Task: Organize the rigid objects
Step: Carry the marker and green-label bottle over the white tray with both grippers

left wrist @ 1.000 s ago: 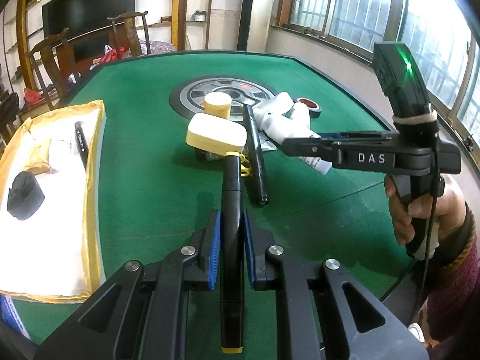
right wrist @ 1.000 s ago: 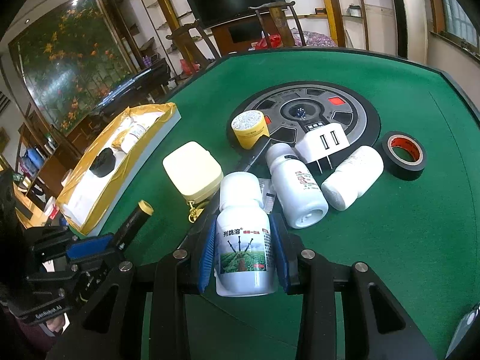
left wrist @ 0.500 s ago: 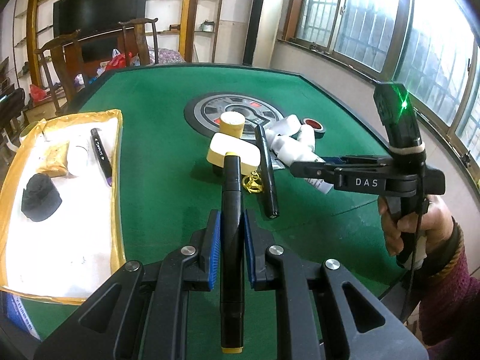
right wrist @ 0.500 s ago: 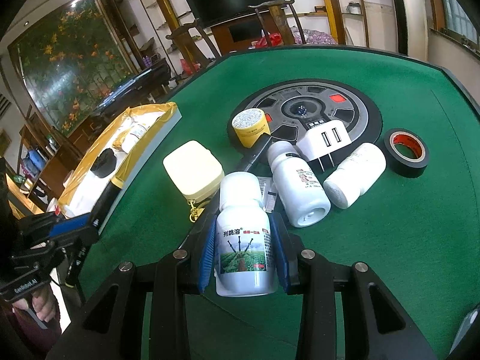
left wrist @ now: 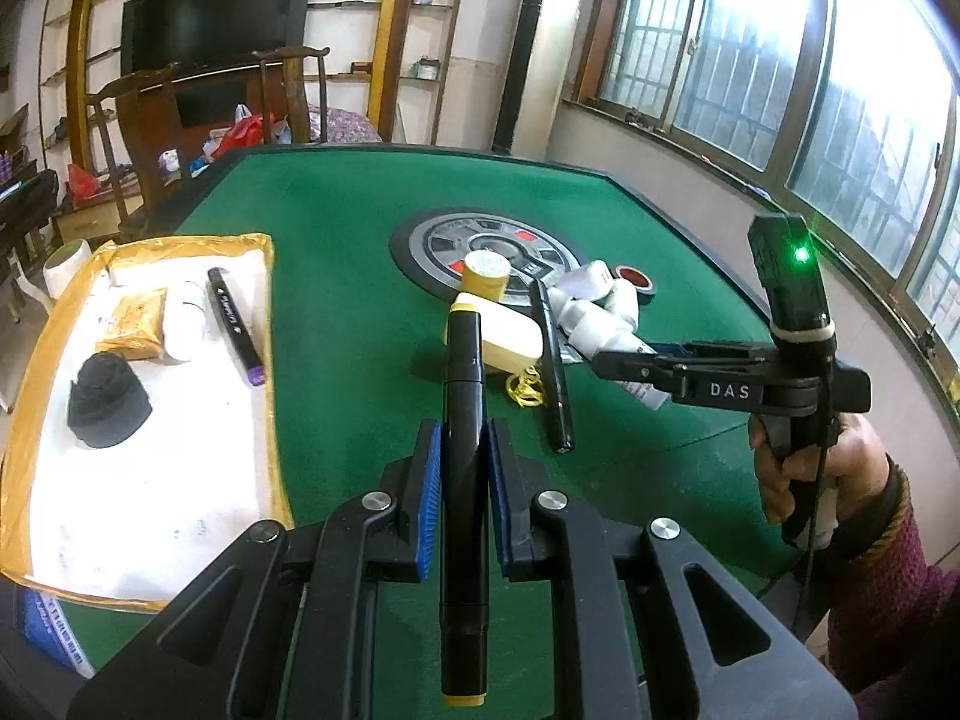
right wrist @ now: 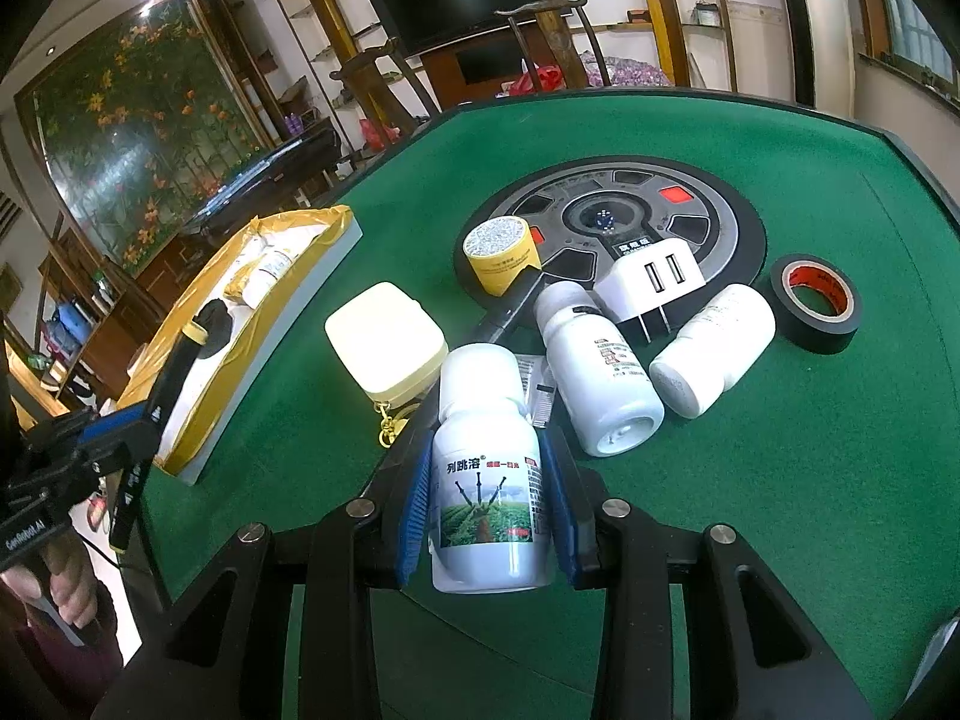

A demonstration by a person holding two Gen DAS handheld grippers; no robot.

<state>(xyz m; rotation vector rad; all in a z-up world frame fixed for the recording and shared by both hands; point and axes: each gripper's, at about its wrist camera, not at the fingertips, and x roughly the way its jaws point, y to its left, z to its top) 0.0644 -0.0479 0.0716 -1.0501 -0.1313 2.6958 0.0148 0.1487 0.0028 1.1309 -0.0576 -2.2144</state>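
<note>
Your left claw [left wrist: 462,480] pinches black marker [left wrist: 462,420] upright between blue pads, above green table [left wrist: 336,300]. Your right claw [right wrist: 489,510] clamps labelled white bottle [right wrist: 487,474] at pile edge. Step in hand — carrying marker to gold-rimmed tray [left wrist: 273,390], where another marker [left wrist: 234,324] lies. Next: swing left, lower, release — bottle after.

You are seeing matt green felt on the table [right wrist: 810,510], a glossy white plastic bottle [right wrist: 489,480], a glossy black marker [left wrist: 462,456], and shiny golden foil edging the tray [left wrist: 273,420].
</note>
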